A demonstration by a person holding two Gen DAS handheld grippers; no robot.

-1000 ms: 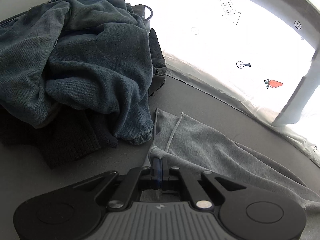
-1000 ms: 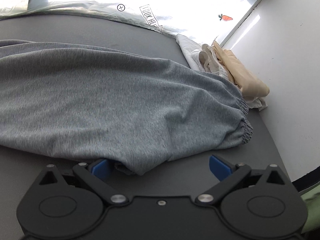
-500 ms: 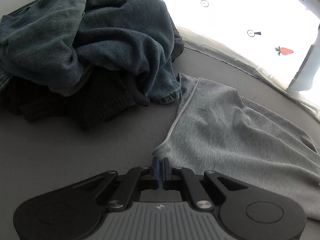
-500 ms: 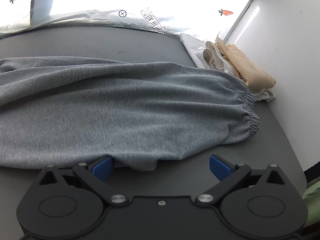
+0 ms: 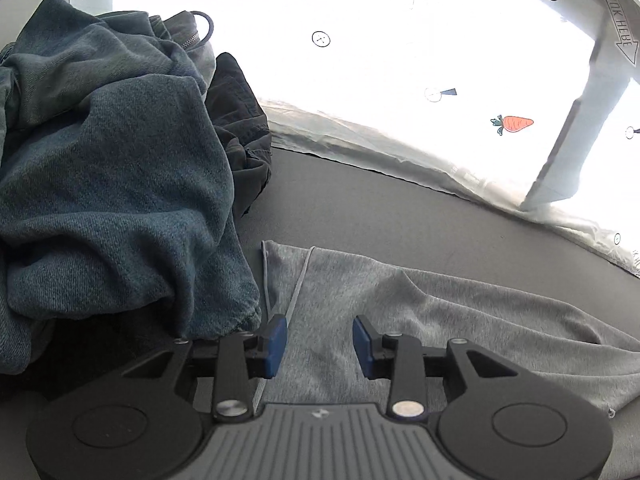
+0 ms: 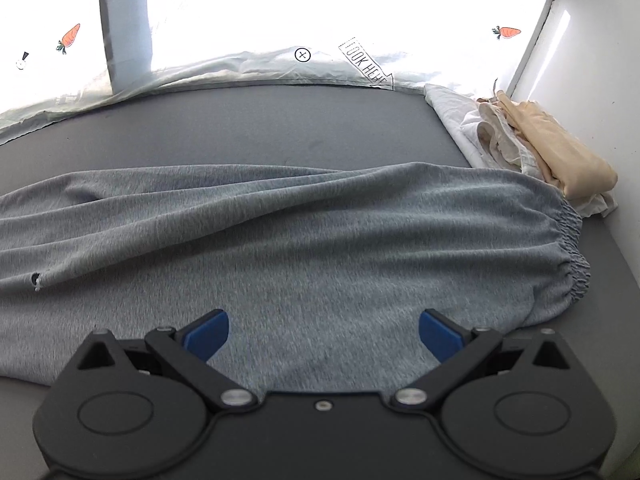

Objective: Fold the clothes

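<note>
The light grey knit sweatpants [image 6: 304,240] are lying flat on the dark grey table [image 6: 248,120]. The left gripper [image 5: 320,340], jaws just opening, is hovering released above them, seemingly untouching; the right gripper [image 6: 324,330] is gaping empty.

Left claw [image 5: 320,344], pinched shut on the grey sweatpants [image 5: 420,328] hem a second ago, has just been opening and let the cloth go, while right claw [image 6: 323,334] has drawn up off their edge.
</note>
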